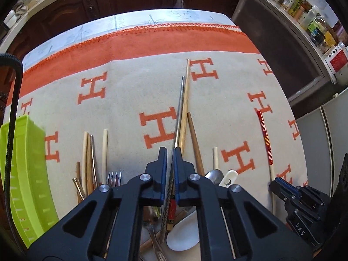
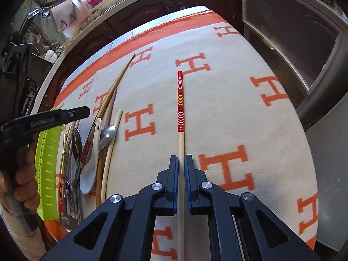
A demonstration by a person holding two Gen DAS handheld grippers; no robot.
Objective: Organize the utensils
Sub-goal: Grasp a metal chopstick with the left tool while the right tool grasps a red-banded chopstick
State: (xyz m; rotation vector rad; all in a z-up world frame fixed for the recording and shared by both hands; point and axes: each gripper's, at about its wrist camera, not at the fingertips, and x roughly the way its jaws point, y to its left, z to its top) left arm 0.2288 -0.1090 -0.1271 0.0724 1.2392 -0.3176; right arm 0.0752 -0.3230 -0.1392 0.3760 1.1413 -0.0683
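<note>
Both grippers clenched on chopsticks

Left gripper (image 1: pixel 171 152) grasps a steel chopstick (image 1: pixel 181 106); right gripper (image 2: pixel 181 159) pinches a pale chopstick (image 2: pixel 180 113) with a red-banded end.

Orange-patterned blanket (image 1: pixel 130 108), condiment jars (image 1: pixel 304 10)

One lime-green basket (image 1: pixel 28 174) at nine o'clock in the left wrist view. One fork (image 1: pixel 114 177) at seven. One white ceramic spoon (image 2: pixel 88 180) and three metal spoons (image 2: pixel 106 137), near eight in the right wrist view. About ten chopsticks (image 1: pixel 186 100), exact number hidden by the pile, among them one steel chopstick (image 1: pixel 181 108) at twelve and one red-banded chopstick (image 1: pixel 265 139) at three.
</note>
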